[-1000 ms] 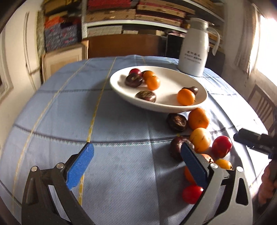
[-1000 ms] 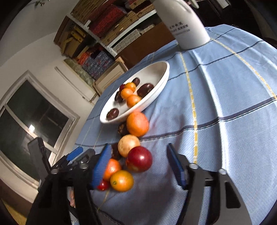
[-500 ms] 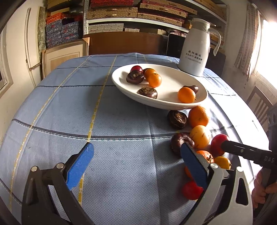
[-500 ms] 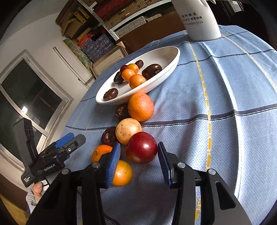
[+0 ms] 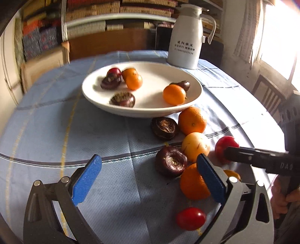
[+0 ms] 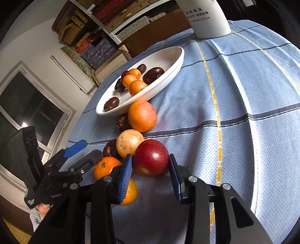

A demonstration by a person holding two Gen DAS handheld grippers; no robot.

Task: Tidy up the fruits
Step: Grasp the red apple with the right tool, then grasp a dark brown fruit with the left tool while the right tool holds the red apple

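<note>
My right gripper [image 6: 150,157] has a red apple [image 6: 151,156] between its blue pads. The jaws are closing and both pads touch the apple's sides. The apple rests on the blue tablecloth beside a pale yellow fruit [image 6: 129,143]. A big orange [image 6: 142,116], another orange [image 6: 106,169] and dark purple fruits [image 5: 170,163] lie in a loose row from there to the white dish [image 6: 168,75]. The dish [image 5: 142,112] holds several small oranges and dark fruits. My left gripper [image 5: 149,160] hovers open left of the row, holding nothing. A small red tomato [image 5: 190,218] lies near its right finger.
A white jug [image 5: 184,37] stands behind the dish. A wooden chair [image 5: 270,93] is past the table's right edge. Shelves of boxes [image 5: 93,16] fill the back wall. A person's hand [image 5: 285,199] grips the right gripper's handle.
The right gripper's jaws have closed in from wide apart onto the red apple. The left gripper has shifted a little forward toward the dish and fruit row, still open.
</note>
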